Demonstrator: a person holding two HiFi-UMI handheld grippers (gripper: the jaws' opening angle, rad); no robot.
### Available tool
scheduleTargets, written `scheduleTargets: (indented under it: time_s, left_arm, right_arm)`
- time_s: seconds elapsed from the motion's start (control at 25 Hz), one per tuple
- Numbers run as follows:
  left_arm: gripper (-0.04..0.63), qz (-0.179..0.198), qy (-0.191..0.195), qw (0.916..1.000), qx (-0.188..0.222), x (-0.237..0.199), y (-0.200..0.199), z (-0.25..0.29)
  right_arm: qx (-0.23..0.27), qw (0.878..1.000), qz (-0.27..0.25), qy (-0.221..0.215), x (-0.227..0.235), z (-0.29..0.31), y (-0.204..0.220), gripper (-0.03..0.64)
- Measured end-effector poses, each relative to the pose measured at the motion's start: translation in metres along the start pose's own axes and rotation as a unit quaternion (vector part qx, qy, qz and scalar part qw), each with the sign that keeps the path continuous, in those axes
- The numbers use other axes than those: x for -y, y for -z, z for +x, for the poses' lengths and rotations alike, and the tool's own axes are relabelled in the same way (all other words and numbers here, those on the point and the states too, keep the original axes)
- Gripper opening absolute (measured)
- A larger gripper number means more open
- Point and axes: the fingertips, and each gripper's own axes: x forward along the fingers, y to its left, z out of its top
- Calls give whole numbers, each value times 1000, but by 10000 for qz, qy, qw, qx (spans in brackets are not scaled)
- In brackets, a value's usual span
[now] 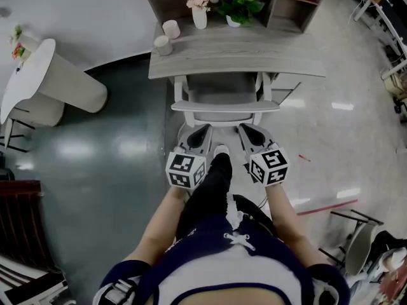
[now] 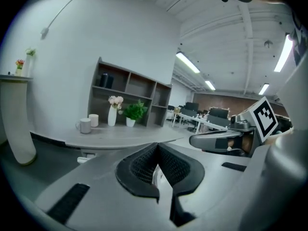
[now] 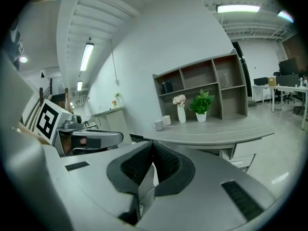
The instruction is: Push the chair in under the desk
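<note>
- Closest to the lens is the person's dark top (image 1: 235, 259), with both forearms reaching forward from it.
- Left gripper (image 1: 198, 136) and right gripper (image 1: 252, 136) sit side by side, both with jaws pressed together. Neither seems to be gripping anything.
- Straight ahead of both jaw tips lies the chair (image 1: 224, 106). Its back rail runs crosswise, left to right, so the two tips face it squarely, one toward each end.
- Neither hand is nearer than the other. Whether the tips touch the rail I cannot tell; they are at least just beside it.
- White frame and arms, grey seat: the chair looks light, and its seat is already largely beneath the bench (image 1: 254, 53) edge.
- By my reading, any remaining push goes forward, away from the person, with even pressure on both sides to keep the chair straight.
</note>
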Motion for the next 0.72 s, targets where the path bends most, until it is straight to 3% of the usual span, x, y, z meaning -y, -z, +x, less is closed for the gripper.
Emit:
scheduleTargets:
  time_s: [0.72]
  left_arm:
    - [9,-276,422,9987,28,68,33,-59]
  right_arm:
    - [12,9998,-10,-199,-53,-59,30,9]
